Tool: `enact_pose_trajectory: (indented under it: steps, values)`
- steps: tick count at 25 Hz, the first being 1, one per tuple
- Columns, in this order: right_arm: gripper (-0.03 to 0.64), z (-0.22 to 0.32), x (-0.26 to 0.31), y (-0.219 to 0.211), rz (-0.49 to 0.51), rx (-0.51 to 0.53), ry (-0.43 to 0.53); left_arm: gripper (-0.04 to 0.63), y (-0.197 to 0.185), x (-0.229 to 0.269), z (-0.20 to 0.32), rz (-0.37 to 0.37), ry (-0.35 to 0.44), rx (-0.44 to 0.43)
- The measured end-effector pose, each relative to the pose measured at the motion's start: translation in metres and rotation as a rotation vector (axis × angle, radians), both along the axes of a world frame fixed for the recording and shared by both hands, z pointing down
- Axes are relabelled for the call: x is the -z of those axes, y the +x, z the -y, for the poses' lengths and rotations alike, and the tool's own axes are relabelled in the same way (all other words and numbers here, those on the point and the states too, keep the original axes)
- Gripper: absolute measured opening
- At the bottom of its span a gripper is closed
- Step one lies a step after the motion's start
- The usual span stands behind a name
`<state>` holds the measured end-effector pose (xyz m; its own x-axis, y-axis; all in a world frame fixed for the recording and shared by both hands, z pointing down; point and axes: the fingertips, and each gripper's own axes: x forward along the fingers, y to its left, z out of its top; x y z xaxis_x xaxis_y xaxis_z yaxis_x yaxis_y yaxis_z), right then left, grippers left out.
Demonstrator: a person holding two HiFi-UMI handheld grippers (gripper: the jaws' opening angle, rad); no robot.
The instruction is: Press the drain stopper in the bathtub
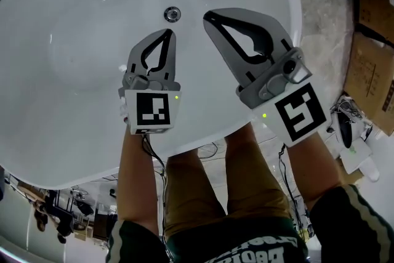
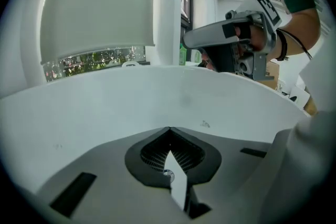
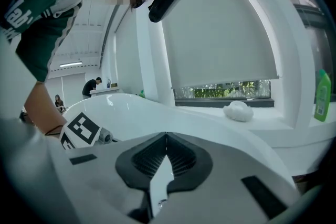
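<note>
I've got both tools clenched empty: left gripper (image 1: 168,32) tip near the drain stopper (image 1: 172,14), right gripper (image 1: 207,15) beside it

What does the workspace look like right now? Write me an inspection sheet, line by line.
Surface: white bathtub, inside bare.
Job's things: drain stopper in the tub floor, no hand-held gripper on it.
Clutter: nothing seen in the tub; green bottle on the window sill.
Grippers: left hand-held gripper shut, empty, tip close to the stopper in the head view; right hand-held gripper shut, empty, beside the stopper.
Cables: cable hangs from the left hand-held gripper; floor cables by the tub.
Surroundings: cardboard boxes on the floor at right.
</note>
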<state>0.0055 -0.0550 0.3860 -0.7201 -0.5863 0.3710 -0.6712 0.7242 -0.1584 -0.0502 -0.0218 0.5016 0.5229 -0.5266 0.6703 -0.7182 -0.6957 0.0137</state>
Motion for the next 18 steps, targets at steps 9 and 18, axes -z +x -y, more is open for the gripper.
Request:
enact_pose_trajectory:
  steps: [9,18]
  values:
    - [0.015,0.000,-0.041,-0.002,0.033,-0.024,-0.038,0.009,0.004,-0.059,0.003,0.073,-0.074,-0.023]
    - [0.015,0.002,-0.076,0.006,0.054,-0.053,-0.084,0.009,0.005,-0.135,-0.013,0.200,-0.160,-0.084]
